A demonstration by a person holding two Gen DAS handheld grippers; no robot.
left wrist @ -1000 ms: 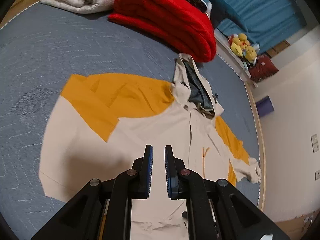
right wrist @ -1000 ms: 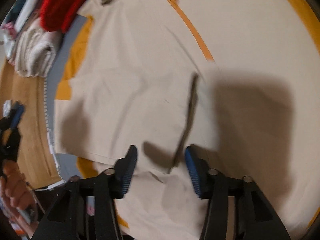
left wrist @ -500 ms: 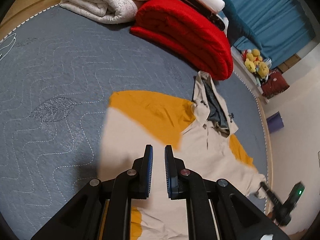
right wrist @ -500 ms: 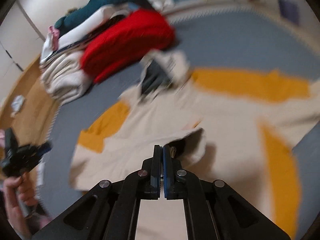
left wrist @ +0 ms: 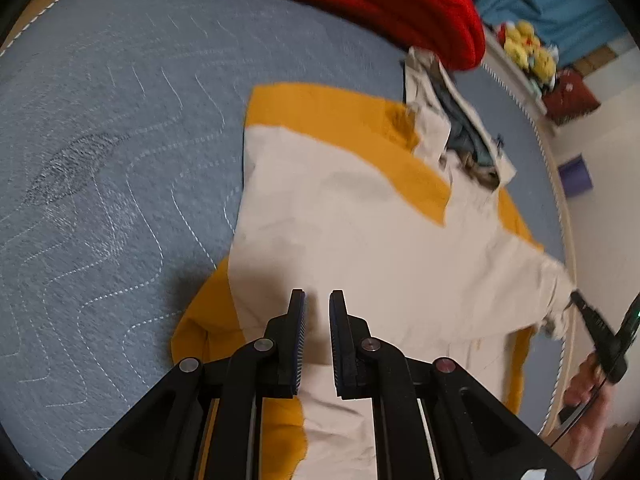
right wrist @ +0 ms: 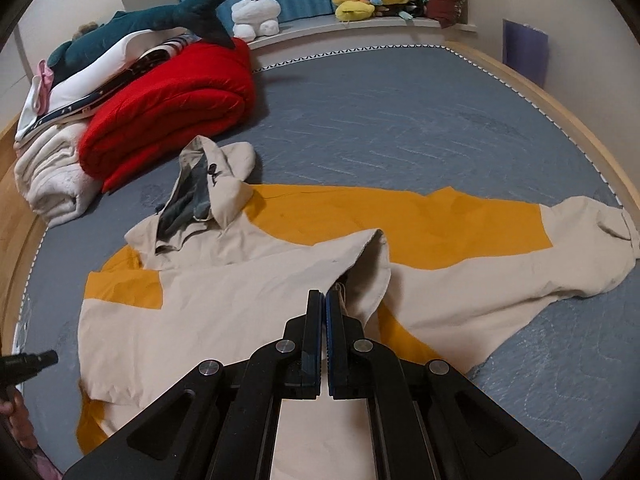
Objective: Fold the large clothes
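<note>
The right tool [right wrist: 324,300] is closed on a lifted fold of the beige and orange jacket [right wrist: 224,300], which lies spread on the grey bed [right wrist: 420,120]. Far to the left sit a folded red blanket [right wrist: 176,104] and a white blanket [right wrist: 52,172]; a shark plush [right wrist: 132,28] lies behind them.

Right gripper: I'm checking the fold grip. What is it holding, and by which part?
The right gripper is shut on the jacket, pinching a lifted cream fabric edge near the garment's middle. The left gripper is open, holding nothing.
</note>
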